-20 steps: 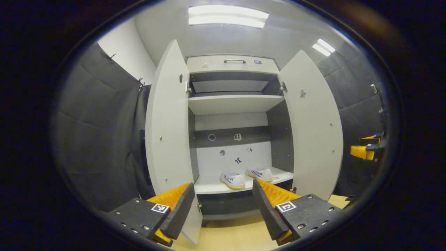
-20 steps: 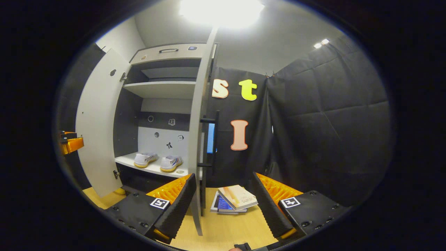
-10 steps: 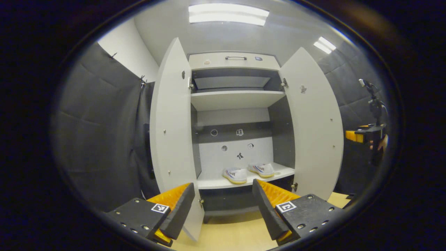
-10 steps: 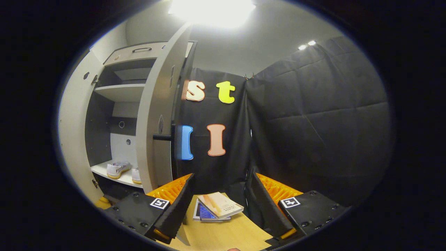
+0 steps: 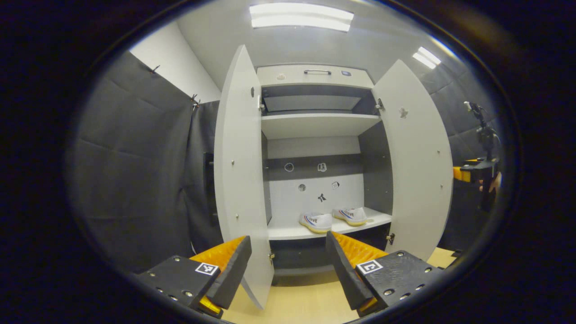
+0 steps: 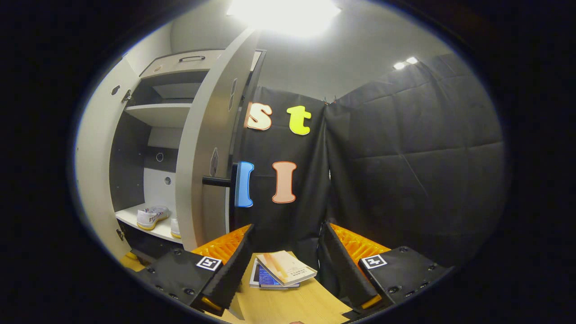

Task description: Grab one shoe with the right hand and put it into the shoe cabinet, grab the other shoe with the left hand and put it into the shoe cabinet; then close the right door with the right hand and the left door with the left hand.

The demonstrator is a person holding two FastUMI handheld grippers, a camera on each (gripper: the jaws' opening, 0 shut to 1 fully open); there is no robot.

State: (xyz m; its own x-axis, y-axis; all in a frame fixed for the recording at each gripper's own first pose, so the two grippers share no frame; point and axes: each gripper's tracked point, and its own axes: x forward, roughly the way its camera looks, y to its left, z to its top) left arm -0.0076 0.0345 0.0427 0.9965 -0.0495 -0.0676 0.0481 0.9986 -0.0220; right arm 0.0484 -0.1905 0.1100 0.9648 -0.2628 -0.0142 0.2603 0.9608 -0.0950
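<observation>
Shoes first: both white shoes — 1 nearer the middle, 1 to its right — sit side by side on the bottom shelf of the shoe cabinet, so the placing part looks finished and the door-closing part is in hand.

Both doors stand open. In the left gripper view the left door and the right door swing out wide toward the camera, with the shoes in plain sight between them. The left gripper hangs in front of the cabinet with its fingers spread apart and nothing between them, the left door's lower edge just beside its left finger.

In the right gripper view the right gripper is out beyond the right door's outer face, fingers likewise parted and empty, above a small stack of books on the wooden floor. The door's dark bar handle sticks out at mid height.

My reading: the right door goes first. The next move calls for bringing the right gripper against that outer face — or the handle — and pushing it round toward the cabinet front. Then the left gripper does the same with the left door.
</observation>
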